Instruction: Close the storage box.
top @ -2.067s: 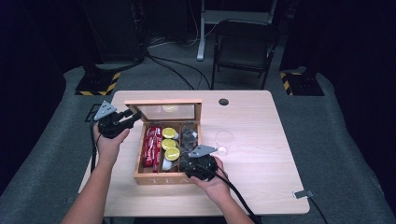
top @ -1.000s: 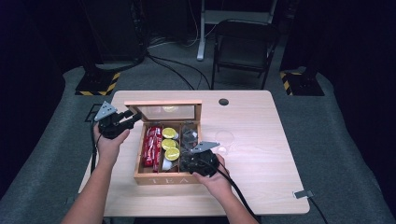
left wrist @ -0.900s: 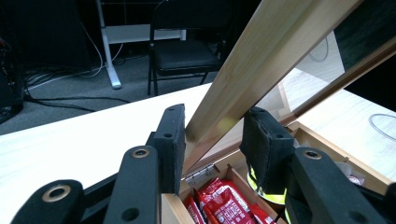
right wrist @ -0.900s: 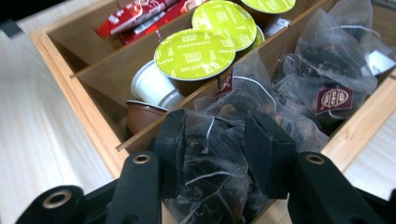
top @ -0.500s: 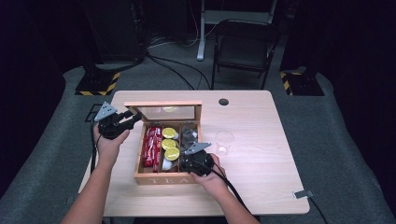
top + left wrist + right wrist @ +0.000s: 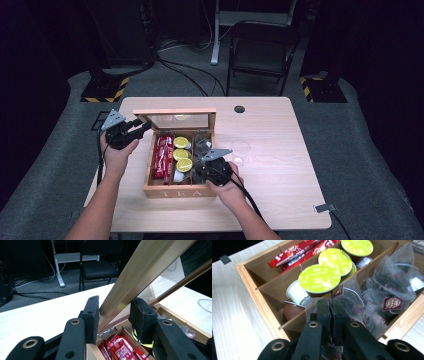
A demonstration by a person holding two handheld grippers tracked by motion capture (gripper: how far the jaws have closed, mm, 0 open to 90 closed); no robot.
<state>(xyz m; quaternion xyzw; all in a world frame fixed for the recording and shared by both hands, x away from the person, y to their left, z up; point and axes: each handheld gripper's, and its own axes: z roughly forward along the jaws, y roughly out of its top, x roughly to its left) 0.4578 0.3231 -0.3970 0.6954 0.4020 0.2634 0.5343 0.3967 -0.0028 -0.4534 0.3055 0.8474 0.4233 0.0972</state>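
My left gripper (image 6: pixel 113 315) clamps lid (image 6: pixel 140 272) edge upright; right gripper (image 6: pixel 331 312), jaws just closing, pinches tea bag (image 6: pixel 352 302) low in box (image 6: pixel 262 297), walls close.

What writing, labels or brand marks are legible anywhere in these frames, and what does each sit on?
"TEA": on the front wall of the wooden box, high view.
Red sachets: white print, too blurred to read.
Maroon tag on a clear tea bag: an emblem, lettering too small to read.
Green capsule lids: faint print, unreadable.
Nothing else carries readable text.
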